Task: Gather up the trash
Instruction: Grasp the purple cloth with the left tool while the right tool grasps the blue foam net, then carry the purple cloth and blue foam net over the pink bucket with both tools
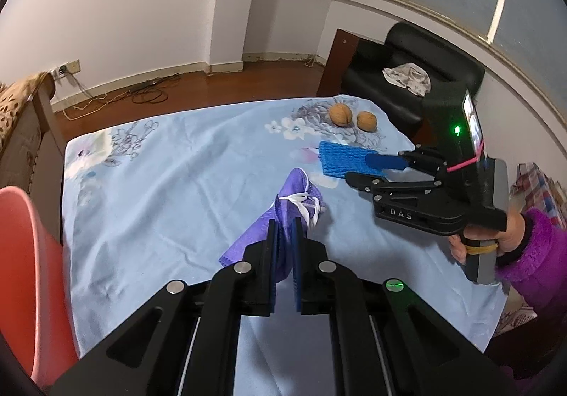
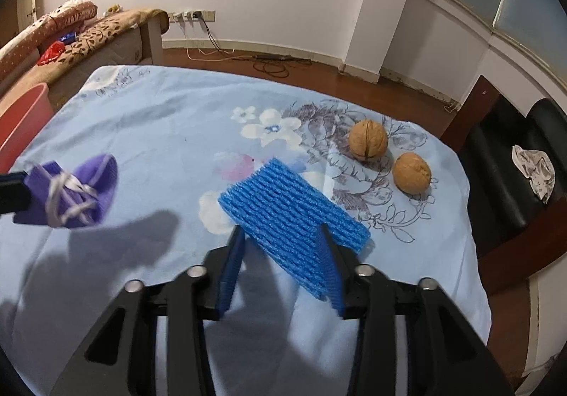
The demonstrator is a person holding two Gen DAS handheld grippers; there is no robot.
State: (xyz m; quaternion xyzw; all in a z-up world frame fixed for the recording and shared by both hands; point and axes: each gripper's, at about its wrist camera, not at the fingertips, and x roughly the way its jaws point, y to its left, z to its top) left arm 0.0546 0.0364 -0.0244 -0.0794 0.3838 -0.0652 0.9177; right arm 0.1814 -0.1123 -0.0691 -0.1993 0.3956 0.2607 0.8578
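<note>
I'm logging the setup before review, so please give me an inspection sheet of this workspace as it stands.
Surface: table under a light blue floral cloth, wrinkled.
Job's things: purple pouch with white string, held off the cloth; blue foam net lying flat; two walnuts behind it.
Clutter: nothing seen.
Grippers: left gripper shut on the pouch; right gripper open, fingers straddling the net's near end.
Cables: wires on the floor by the wall sockets.
Surroundings: red bin at table's left; black chair with crumpled cloth.

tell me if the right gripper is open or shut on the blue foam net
Open: the right gripper straddles the blue foam net, fingers spread wide on either side, net flat on the sheet.
</note>
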